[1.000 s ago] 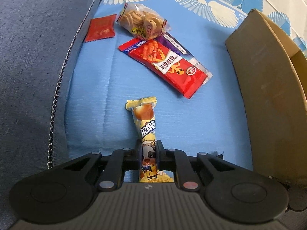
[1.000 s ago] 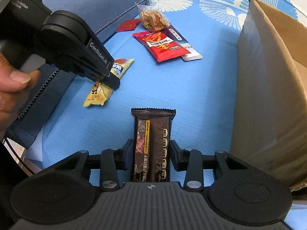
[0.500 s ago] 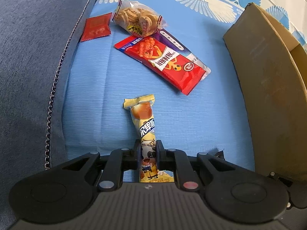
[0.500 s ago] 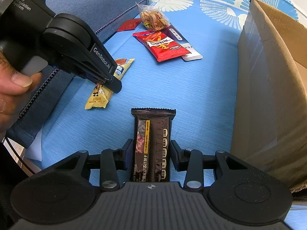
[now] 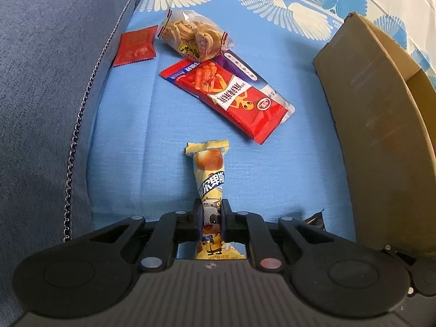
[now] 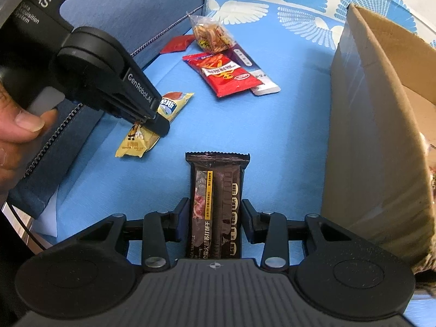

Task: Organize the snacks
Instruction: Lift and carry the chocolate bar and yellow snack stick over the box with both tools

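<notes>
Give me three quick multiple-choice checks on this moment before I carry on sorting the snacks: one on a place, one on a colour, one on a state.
1. Where does the cardboard box stand in the right wrist view?
A. On the right side
B. On the left side
C. Behind the cookie bag

2. What colour is the wrapper in the right gripper?
A. Green
B. Dark brown
C. White

3. How does the left gripper stand?
A. Wide open over bare cloth
B. Shut on the red snack pack
C. Shut on the yellow snack bar

Answers:
1 A: the box fills the right edge, beside the blue cloth.
2 B: the dark brown biscuit bar sits between the pads.
3 C: both pads pinch the yellow snack bar, while the red snack pack lies apart, further off.
</notes>
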### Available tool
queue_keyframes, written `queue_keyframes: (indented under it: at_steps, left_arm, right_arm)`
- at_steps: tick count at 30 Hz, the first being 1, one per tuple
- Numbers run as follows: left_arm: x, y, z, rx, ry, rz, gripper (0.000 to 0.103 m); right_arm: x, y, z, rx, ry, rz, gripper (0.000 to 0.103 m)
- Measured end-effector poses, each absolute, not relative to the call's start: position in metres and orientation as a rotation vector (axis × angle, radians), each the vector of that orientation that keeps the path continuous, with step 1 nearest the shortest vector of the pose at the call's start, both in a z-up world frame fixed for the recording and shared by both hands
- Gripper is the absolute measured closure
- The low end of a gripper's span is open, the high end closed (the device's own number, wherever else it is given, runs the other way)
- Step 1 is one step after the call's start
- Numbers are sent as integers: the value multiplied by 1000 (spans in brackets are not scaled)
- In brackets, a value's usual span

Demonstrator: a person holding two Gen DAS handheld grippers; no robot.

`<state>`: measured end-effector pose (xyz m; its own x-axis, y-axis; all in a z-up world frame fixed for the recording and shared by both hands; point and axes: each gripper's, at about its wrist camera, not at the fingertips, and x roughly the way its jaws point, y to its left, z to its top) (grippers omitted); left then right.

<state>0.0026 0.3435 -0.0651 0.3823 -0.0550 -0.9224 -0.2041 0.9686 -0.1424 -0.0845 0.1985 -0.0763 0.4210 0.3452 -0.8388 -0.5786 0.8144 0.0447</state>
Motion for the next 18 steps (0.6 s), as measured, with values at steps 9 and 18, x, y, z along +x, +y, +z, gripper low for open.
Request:
queue_keyframes:
  at_steps: [9, 18]
  left_arm:
    - [0, 342, -64, -251, 1170, 89, 90]
    - [0, 341, -62, -254, 1159, 85, 90]
  right_arm:
    - [-87, 198, -66, -269, 942, 574, 62]
    - [-91, 195, -53, -269, 883, 563, 62]
